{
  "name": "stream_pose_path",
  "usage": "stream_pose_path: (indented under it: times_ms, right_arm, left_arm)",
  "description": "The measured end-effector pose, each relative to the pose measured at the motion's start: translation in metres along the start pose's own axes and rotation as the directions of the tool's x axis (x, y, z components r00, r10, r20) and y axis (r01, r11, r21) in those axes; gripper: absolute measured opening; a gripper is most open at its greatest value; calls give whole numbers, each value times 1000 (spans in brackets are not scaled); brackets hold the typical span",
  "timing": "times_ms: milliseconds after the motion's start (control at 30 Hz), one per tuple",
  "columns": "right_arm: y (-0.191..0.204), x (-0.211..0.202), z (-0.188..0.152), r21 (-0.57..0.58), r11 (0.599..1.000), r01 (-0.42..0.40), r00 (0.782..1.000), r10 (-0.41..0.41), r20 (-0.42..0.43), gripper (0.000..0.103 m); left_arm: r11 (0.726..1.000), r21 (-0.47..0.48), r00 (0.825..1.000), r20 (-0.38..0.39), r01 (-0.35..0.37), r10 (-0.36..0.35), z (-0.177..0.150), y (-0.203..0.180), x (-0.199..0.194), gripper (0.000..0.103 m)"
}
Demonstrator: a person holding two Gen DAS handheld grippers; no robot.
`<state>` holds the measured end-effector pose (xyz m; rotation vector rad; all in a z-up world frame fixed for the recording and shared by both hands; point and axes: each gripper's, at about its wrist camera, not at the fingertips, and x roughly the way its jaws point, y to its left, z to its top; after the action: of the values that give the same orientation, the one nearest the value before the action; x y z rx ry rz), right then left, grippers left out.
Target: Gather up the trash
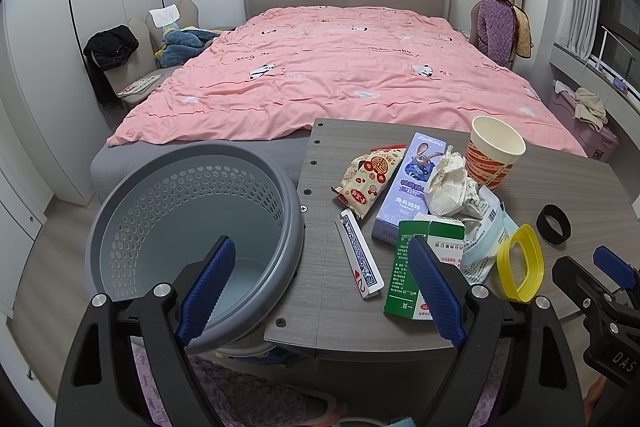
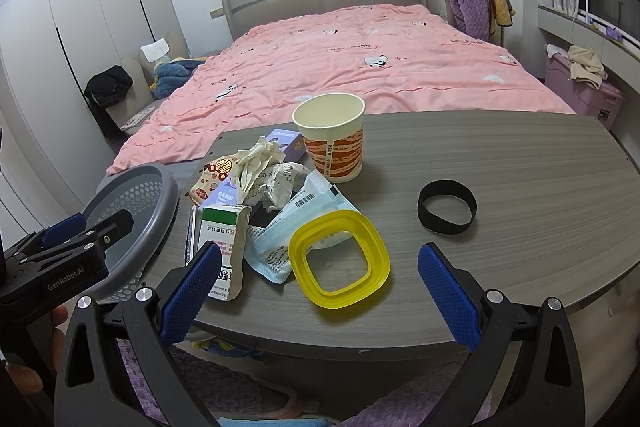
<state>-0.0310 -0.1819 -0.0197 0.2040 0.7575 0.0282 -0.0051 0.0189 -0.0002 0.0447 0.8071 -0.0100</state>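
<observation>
1. Bedroom setting: a grey wood-grain tabletop point(image 2: 520, 187) stands at the foot of a bed with a pink quilt point(image 1: 340, 75), white wardrobes fill the upper left of both frames, and curtains hang at the upper right.
2. Beside the tabletop's left edge sits a grey perforated basket point(image 1: 192, 227), rim touching or nearly touching the board, nothing visible inside it.
3. Trash lies clustered on the left half of the tabletop: a paper cup point(image 2: 332, 143) stands upright, mouth up, at the back of the pile; crumpled paper point(image 2: 260, 167) lies just in front of it.
4. A long purple carton point(image 1: 408, 183) lies flat, its long axis running from near to far, beside a snack wrapper point(image 1: 368, 183) on its left.
5. A playing-card box point(image 1: 360, 255) lies flat nearer the left wrist camera, long axis angled toward the upper left.
6. A green-and-white carton point(image 2: 224, 247), a pale blue packet point(image 2: 288, 227) and a yellow plastic ring point(image 2: 340, 259) lie at the near edge; the ring rests partly on the packet.
7. A black band point(image 2: 447, 207) lies apart to the right.
8. The left gripper point(image 1: 320, 287) hovers over the basket-tabletop boundary, fingers wide apart and holding nothing.
9. The right gripper point(image 2: 320, 291) hangs over the near edge by the yellow ring, fingers likewise spread and empty.
</observation>
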Motion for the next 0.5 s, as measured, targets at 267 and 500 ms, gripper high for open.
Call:
stream_pose_path:
  times_ms: [267,500]
  right_arm:
    - [0,0,0,0,1000,0,1000,0,1,97]
    - [0,1,-1,1,1000,-3,1000,3,-3,97]
  left_arm:
    - [1000,0,1000,1,0,0,0,0,0,84]
    - [1000,1,1000,-2,1,-1,0,0,0,84]
